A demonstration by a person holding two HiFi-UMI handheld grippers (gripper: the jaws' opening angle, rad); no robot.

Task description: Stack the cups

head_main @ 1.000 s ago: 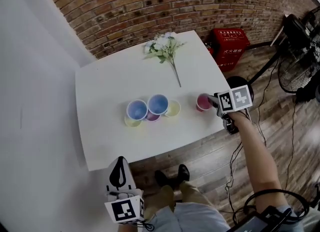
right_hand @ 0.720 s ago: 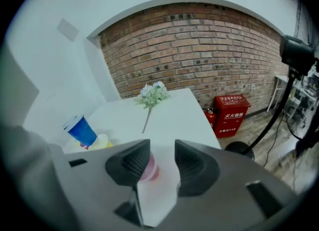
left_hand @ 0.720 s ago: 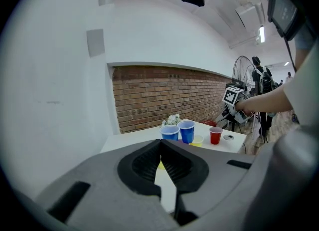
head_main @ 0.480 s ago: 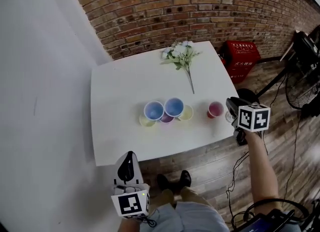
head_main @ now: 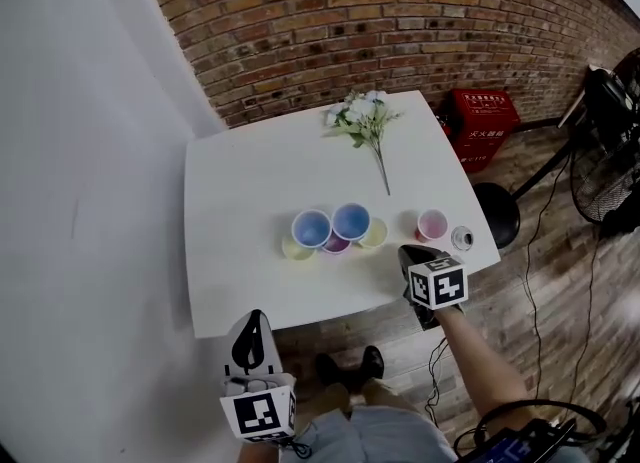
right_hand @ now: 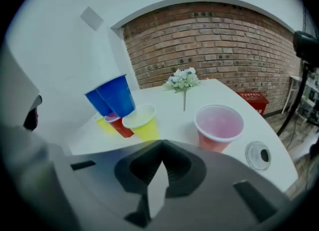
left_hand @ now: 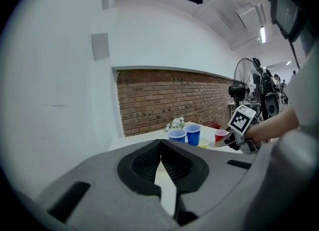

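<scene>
Two blue cups (head_main: 311, 228) (head_main: 350, 221) stand tilted on a cluster of yellow cups (head_main: 374, 235) and a red one (head_main: 336, 245) at the middle of the white table (head_main: 250, 191). A single pink cup (head_main: 432, 224) stands upright to their right, seen close in the right gripper view (right_hand: 218, 125). My right gripper (head_main: 409, 252) hovers at the table's near edge, just in front of and left of the pink cup. Its jaws have just been closing and now meet with nothing between them. My left gripper (head_main: 253, 323) is off the table's near edge, shut and empty.
A bunch of artificial flowers (head_main: 366, 117) lies at the far side of the table. A small clear lid (head_main: 462, 239) sits near the right edge beside the pink cup. On the floor to the right are a red crate (head_main: 482, 123), a black stool (head_main: 496, 213) and cables. A brick wall is behind.
My right gripper left the pink cup's right side, swung out past the table's edge, then came left to the near edge and shut. The pink cup stays standing. The left gripper barely moved.
</scene>
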